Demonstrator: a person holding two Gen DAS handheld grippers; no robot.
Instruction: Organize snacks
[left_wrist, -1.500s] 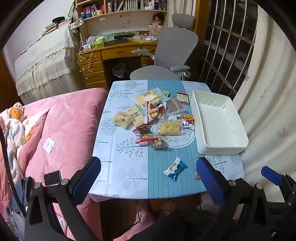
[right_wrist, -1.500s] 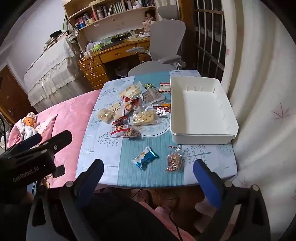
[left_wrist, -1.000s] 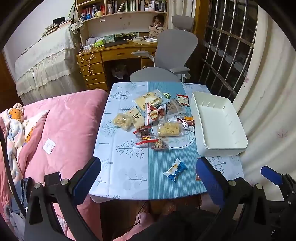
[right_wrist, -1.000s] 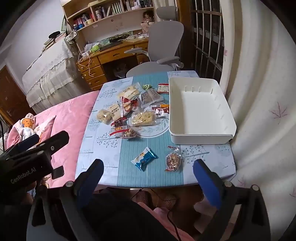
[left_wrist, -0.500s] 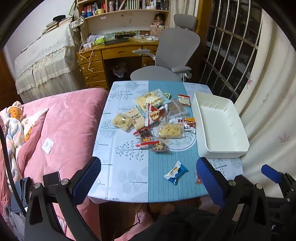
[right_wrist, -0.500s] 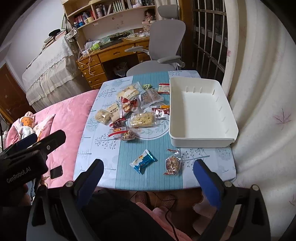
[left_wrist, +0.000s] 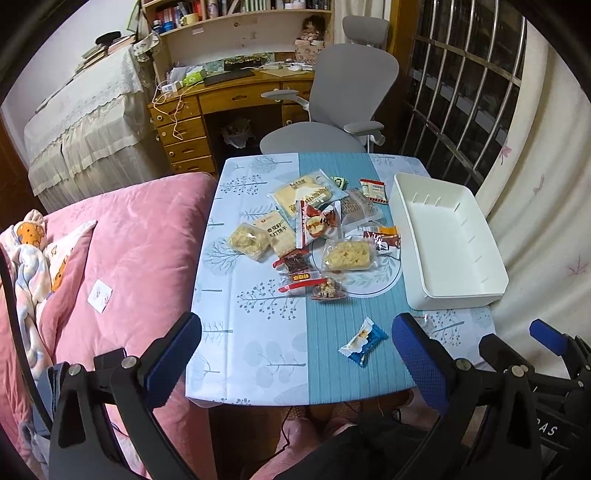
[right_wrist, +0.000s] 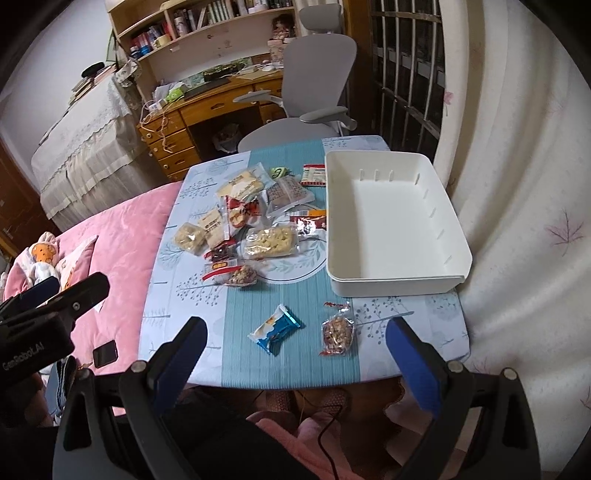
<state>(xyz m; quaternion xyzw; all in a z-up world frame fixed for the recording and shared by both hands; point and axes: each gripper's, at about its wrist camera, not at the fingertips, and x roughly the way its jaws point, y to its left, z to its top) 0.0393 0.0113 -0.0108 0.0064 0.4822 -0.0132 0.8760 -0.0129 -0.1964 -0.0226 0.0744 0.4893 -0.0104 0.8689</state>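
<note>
While the snack packets (left_wrist: 317, 229) lie in the same loose heap near the middle of the table (left_wrist: 255, 332), as they did a second and a half ago, both cameras now sit slightly farther back and higher, so a bit more of the near table edge shows. The white bin (right_wrist: 391, 221) stands empty at about 3 o'clock from the heap, just beside it, unmoved. Two strays lie apart toward 6 o'clock: a blue-wrapped snack (right_wrist: 275, 328) and, to its right, a clear nut packet (right_wrist: 337, 334), which the left view mostly hides behind a finger. Neither has shifted.

Both tools hang over the near edge, clear of everything. The left gripper (left_wrist: 295, 354) has its blue-padded fingers (left_wrist: 173, 354) spread wide with nothing between them; the right gripper (right_wrist: 295, 350) is spread just as wide and grips nothing.

Beyond the table, at 12 o'clock, a grey office chair (left_wrist: 343, 96) faces a wooden desk (left_wrist: 229, 96). A pink quilt (left_wrist: 122, 251) covers the bed at 9 o'clock; what looks like a phone (right_wrist: 105, 353) lies on it.
</note>
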